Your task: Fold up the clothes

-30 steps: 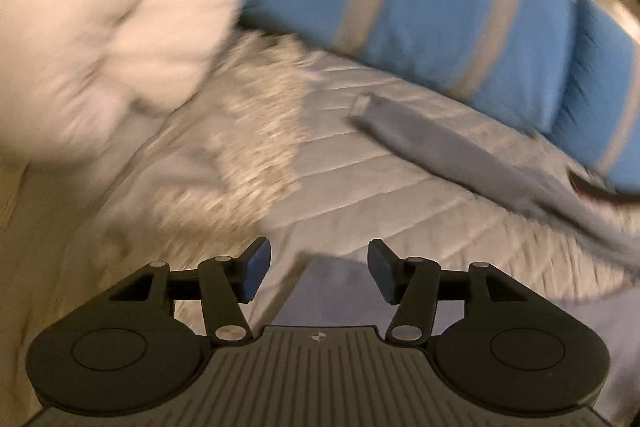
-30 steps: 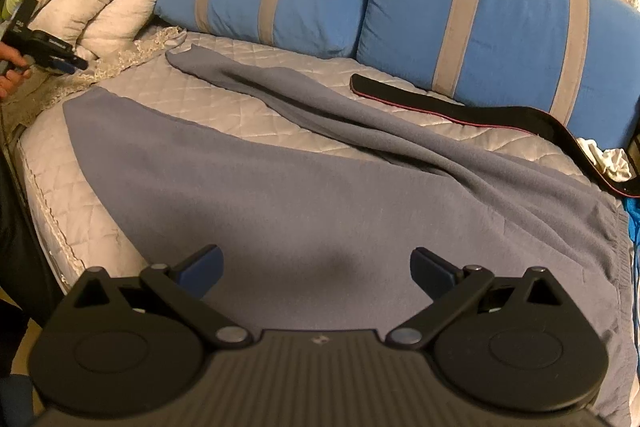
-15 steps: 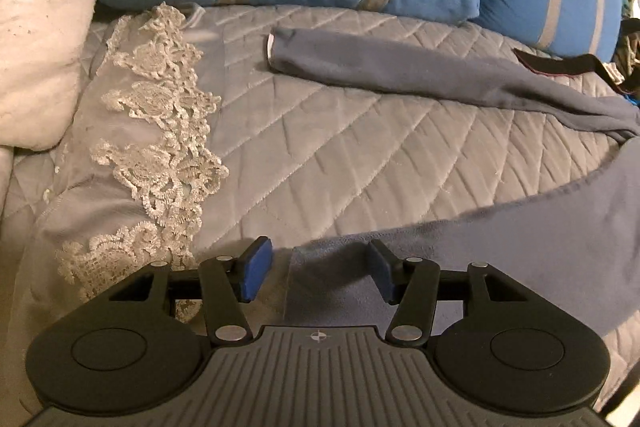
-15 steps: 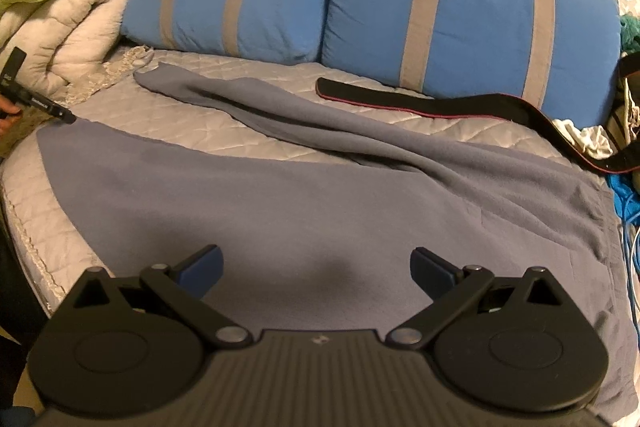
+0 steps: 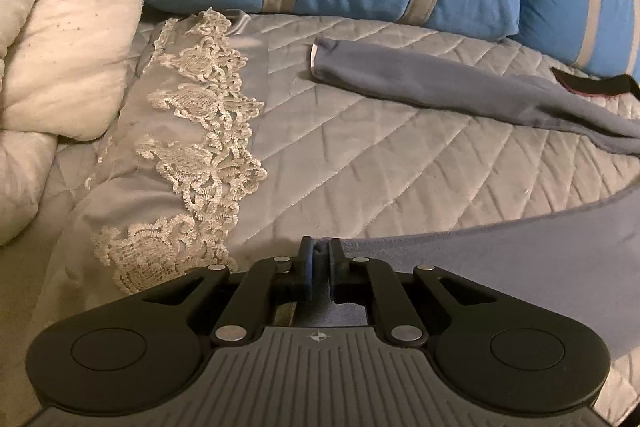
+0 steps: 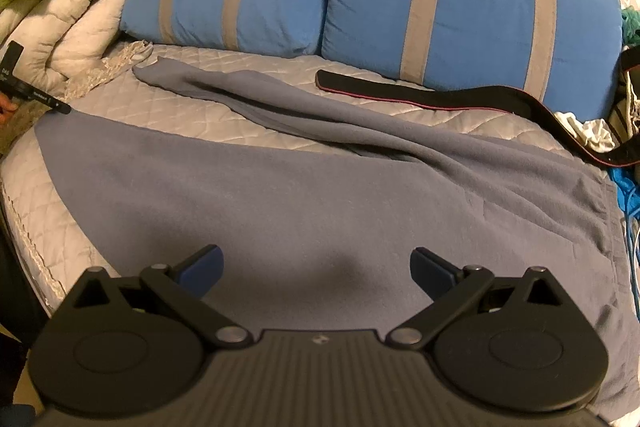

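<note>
Left gripper [image 5: 319, 255], lower centre: jaws closing, nearly together, on the corner of the grey-blue fleece garment [image 5: 520, 259]; right gripper [image 6: 316, 267]: jaws wide apart above the same garment, gripping nothing.

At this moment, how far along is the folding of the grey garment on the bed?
Barely begun. Done: the grey garment is spread flat on the bed. In hand: the left gripper is closing on its corner. Left: the right gripper hangs open above the cloth, the sleeve lies stretched out, and no fold shows.
</note>
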